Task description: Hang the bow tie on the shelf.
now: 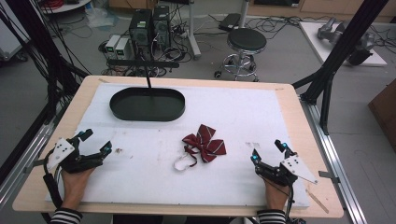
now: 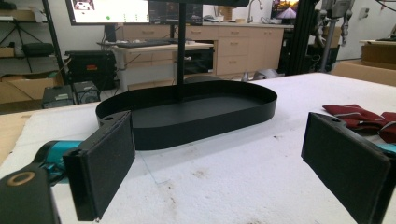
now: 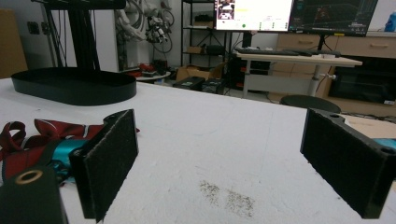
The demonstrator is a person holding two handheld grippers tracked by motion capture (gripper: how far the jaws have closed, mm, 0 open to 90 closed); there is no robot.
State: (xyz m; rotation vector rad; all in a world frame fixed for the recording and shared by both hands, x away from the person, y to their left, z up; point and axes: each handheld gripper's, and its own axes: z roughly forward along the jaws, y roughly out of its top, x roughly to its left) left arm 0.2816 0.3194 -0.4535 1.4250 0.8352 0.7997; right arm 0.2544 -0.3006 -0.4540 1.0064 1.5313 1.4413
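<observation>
A dark red striped bow tie (image 1: 204, 143) with a white strap loop (image 1: 183, 163) lies on the white foam mat, near the middle. Behind it to the left stands a black oval tray (image 1: 147, 103) with an upright black post (image 1: 148, 79). My left gripper (image 1: 95, 142) rests at the mat's left side, jaws wide open with nothing between them. It faces the tray (image 2: 187, 116), and the bow tie (image 2: 359, 116) shows at the right of its view. My right gripper (image 1: 267, 151) sits at the mat's right side, open and empty, with the bow tie (image 3: 51, 130) at its left.
The white foam mat (image 1: 233, 112) covers a wooden table (image 1: 289, 98). Beyond the table are a black stool (image 1: 245, 42), computer towers (image 1: 149, 25) and cables on the floor. Black frame posts (image 1: 343, 42) stand at the right. Small dirt marks (image 3: 229, 196) dot the mat.
</observation>
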